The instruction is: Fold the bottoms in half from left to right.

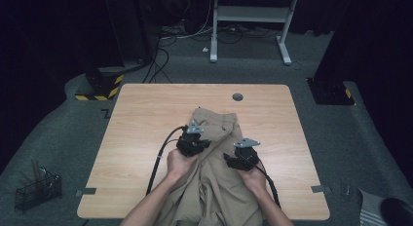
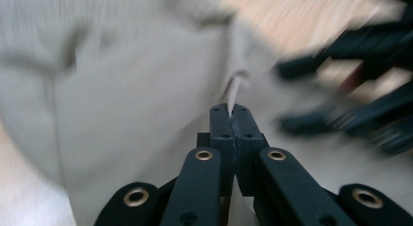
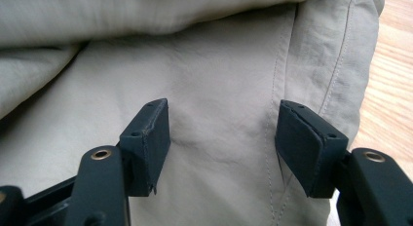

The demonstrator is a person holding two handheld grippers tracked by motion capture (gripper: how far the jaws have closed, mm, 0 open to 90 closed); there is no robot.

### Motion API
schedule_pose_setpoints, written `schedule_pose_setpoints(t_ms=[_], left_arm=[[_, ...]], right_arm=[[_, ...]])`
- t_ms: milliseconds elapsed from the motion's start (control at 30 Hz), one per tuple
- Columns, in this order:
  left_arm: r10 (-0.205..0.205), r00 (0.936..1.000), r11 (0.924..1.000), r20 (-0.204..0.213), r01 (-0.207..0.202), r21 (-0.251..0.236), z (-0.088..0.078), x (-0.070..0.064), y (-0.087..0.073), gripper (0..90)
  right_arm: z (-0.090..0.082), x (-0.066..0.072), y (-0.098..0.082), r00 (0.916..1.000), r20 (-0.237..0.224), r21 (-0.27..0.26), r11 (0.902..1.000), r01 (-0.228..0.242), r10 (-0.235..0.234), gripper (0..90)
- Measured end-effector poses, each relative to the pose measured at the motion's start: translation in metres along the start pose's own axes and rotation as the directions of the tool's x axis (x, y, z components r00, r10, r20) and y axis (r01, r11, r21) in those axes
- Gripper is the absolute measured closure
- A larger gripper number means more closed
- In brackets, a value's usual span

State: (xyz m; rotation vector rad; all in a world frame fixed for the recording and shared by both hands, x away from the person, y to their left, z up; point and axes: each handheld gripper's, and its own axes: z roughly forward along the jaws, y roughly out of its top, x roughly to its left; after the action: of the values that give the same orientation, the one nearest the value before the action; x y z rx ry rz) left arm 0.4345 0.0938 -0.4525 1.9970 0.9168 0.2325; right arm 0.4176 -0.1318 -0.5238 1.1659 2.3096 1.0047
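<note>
The khaki trousers (image 1: 214,162) lie in the lower middle of the high view, waistband toward the far edge of the table (image 1: 141,119), legs running off the near edge between the person's forearms. The left tool (image 1: 194,142) sits on the cloth just left of centre; in the left gripper view its jaws are closed tight on a thin fold of the trousers (image 2: 122,89), a sliver of fabric standing up between the pads. The right tool (image 1: 242,157), just right of centre, is spread wide: in the right gripper view its pads (image 3: 151,133) stand apart over flat cloth beside a stitched seam, gripping nothing.

I judge the step to be taking hold of the garment, one side pinched. Next, the right tool would need to press down and close on cloth near that seam.

The high view gives the garment's overall lie; the gripper views alone reveal the pinch and the seam.
</note>
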Motion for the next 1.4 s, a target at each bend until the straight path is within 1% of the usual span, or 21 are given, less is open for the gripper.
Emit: schedule_pose_setpoints(t_ms=[33,133,200,233,300,400,467,500,533,600,633,667,700,733,800,867,967,1100,1133,1167,1400], left_arm=[[0.000,1.0000,1.0000,0.000,0.000,0.000,0.000,0.000,0.000,89.8],[-0.027,0.9978,0.9966,0.061,0.032,-0.076,-0.003,-0.002,0.023,89.8],[-0.030,0.9962,0.9956,0.081,0.037,-0.086,0.005,-0.006,0.030,89.8],[-0.035,0.9955,0.9976,0.088,0.040,-0.056,0.022,-0.008,0.029,89.8],[-0.057,0.9951,0.9983,0.081,0.058,-0.006,0.040,-0.005,0.021,89.7],[-0.092,0.9936,0.9953,0.065,0.090,0.035,0.053,0.002,0.009,88.4],[-0.098,0.9933,0.9948,0.061,0.096,0.032,0.053,0.002,0.007,84.8],[-0.095,0.9937,0.9952,0.058,0.094,0.028,0.050,0.003,0.006,73.7],[-0.095,0.9940,0.9954,0.054,0.094,0.019,0.045,0.002,0.006,73.7],[-0.081,0.9957,0.9967,0.044,0.081,-0.001,0.032,0.001,0.007,59.6],[-0.075,0.9964,0.9970,0.041,0.075,-0.015,0.022,0.000,0.008,59.6],[-0.064,0.9971,0.9973,0.042,0.065,-0.033,0.008,-0.001,0.006,52.6],[-0.064,0.9971,0.9973,0.042,0.065,-0.033,0.008,-0.001,0.006,50.1],[-0.068,0.9964,0.9964,0.051,0.071,-0.047,-0.006,-0.002,0.001,47.7],[-0.071,0.9956,0.9961,0.061,0.074,-0.048,-0.012,-0.003,-0.003,45.5],[-0.069,0.9940,0.9966,0.085,0.072,-0.040,-0.024,-0.008,-0.019,41.5],[-0.069,0.9929,0.9972,0.097,0.072,-0.023,-0.026,-0.012,-0.031,40.6],[-0.060,0.9967,0.9973,0.055,0.058,0.046,-0.009,-0.016,-0.054,40.3],[-0.060,0.9967,0.9973,0.055,0.058,0.046,-0.009,-0.016,-0.054,40.5],[-0.057,0.9983,0.9952,0.011,0.056,0.080,0.002,-0.012,-0.060,41.1],[-0.053,0.9975,0.9938,-0.047,0.057,0.095,0.022,0.000,-0.062,44.3]], right_arm=[[0.000,0.000,0.000,1.0000,0.000,0.000,1.0000,0.000,0.000,37.4],[0.005,0.002,0.004,1.0000,0.001,-0.001,1.0000,-0.002,0.002,37.4],[0.007,0.003,0.007,1.0000,0.004,0.000,1.0000,-0.005,0.005,37.4],[0.009,0.005,0.008,0.9999,0.005,0.000,1.0000,-0.009,0.009,37.5],[0.011,0.005,0.010,1.0000,0.004,-0.002,1.0000,-0.007,0.007,37.4],[0.012,0.005,0.011,1.0000,0.002,0.001,1.0000,-0.009,0.009,37.4],[0.011,0.005,0.011,1.0000,0.000,0.001,1.0000,-0.007,0.007,37.4],[0.010,0.003,0.011,0.9998,-0.004,0.003,0.9998,-0.018,0.018,37.1],[0.010,0.003,0.011,0.9998,-0.004,0.003,0.9998,-0.018,0.018,37.1],[0.003,0.001,0.010,0.9989,-0.018,-0.002,0.9991,-0.043,0.043,36.6],[0.003,0.001,0.010,0.9989,-0.018,-0.002,0.9991,-0.043,0.043,36.6],[-0.005,0.000,0.008,0.9990,-0.016,-0.020,0.9990,-0.041,0.041,36.6],[-0.005,0.000,0.008,0.9990,-0.016,-0.020,0.9990,-0.041,0.041,36.6],[-0.014,0.000,0.005,0.9996,-0.013,-0.022,0.9995,-0.024,0.023,36.5],[-0.018,0.000,0.003,0.9998,-0.013,-0.022,0.9996,-0.016,0.016,36.5],[-0.026,0.000,-0.005,0.9999,-0.014,-0.005,1.0000,0.006,-0.006,36.3],[-0.029,0.002,-0.010,0.9998,-0.014,0.006,0.9998,0.017,-0.017,36.3],[-0.023,0.006,-0.017,0.9992,-0.012,0.031,0.9987,0.039,-0.039,35.9],[-0.022,0.006,-0.016,0.9992,-0.010,0.026,0.9989,0.039,-0.039,35.9],[-0.021,0.007,-0.016,0.9992,-0.006,0.025,0.9989,0.038,-0.038,36.0],[-0.012,0.006,-0.009,0.9997,0.006,0.018,0.9995,0.025,-0.025,35.9]])
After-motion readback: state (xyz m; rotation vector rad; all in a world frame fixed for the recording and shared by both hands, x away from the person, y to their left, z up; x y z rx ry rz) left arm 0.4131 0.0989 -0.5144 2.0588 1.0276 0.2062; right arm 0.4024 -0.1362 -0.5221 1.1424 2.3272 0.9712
